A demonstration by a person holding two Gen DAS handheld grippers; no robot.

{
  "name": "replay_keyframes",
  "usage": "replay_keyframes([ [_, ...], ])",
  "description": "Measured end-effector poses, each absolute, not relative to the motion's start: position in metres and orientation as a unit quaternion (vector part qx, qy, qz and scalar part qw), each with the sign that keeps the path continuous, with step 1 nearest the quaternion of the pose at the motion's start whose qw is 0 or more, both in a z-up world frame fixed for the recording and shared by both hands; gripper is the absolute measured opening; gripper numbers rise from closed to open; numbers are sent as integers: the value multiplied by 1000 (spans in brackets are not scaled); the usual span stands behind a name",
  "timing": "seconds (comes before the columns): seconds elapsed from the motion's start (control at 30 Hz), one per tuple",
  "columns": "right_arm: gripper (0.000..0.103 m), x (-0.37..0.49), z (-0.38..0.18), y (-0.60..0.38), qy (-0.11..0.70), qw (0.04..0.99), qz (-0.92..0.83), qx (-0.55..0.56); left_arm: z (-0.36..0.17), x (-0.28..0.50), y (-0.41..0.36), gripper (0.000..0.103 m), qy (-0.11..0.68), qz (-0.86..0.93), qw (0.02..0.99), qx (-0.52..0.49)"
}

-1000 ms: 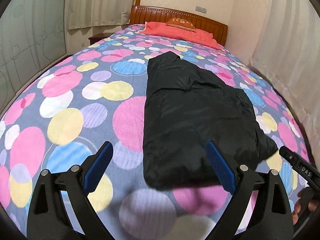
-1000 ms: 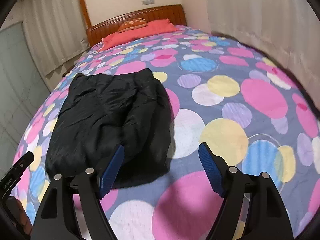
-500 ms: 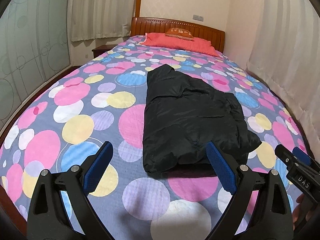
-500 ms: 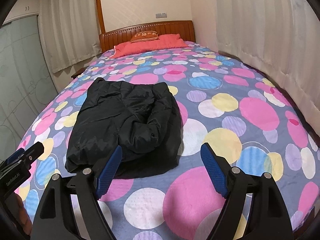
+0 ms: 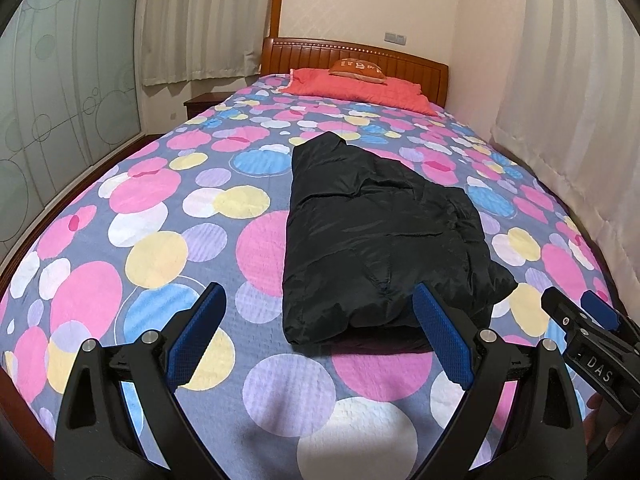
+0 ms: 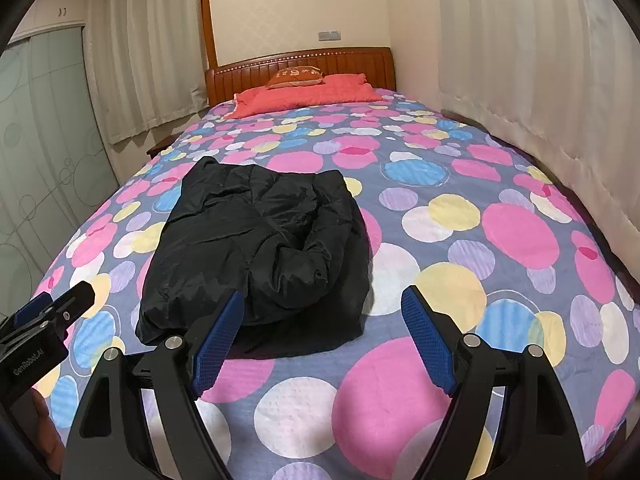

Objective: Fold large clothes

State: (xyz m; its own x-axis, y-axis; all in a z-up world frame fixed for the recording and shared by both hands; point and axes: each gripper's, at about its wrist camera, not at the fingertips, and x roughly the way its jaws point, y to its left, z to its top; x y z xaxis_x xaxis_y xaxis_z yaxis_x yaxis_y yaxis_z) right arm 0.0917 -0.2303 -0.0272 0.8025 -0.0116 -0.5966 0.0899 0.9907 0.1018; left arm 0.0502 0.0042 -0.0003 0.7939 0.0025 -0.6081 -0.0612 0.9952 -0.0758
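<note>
Left wrist view: black jacket (image 5: 384, 236) lies folded into a rough rectangle on the bed (image 5: 168, 216), about midway along the mattress, long side running toward the headboard (image 5: 352, 52). Near edge thick, layered; a lower layer pokes out beneath it, though whether that is lining or shadow is hard to tell. Bedspread grey-blue with pink, yellow, blue and white circles. Red pillow (image 5: 356, 88) at the head, a small orange cushion (image 5: 358, 68) on top of it.

Left claw (image 5: 320, 336) hangs above the near end of the bed, blue pads wide apart, nothing between them; the jacket's near edge sits just beyond the tips. The right claw shows at the lower right edge of this view.

Right wrist view: right claw (image 6: 320, 332) likewise spread wide and empty, clear of the cloth. Jacket (image 6: 256, 256) lies ahead and to the left, a puffy roll bunched along its right side. The left claw (image 6: 52, 308) shows at the left edge. Pale curtains (image 6: 532, 64) line the right wall; frosted sliding doors (image 6: 44, 128) on the left.
</note>
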Motion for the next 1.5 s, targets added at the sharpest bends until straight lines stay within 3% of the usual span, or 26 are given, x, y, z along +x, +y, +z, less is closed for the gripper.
replay_keyframes([
  [1.5, 80, 95, -31, -221, 316, 947, -20, 59, -3, 47, -5, 95, 322, 30, 946, -38],
])
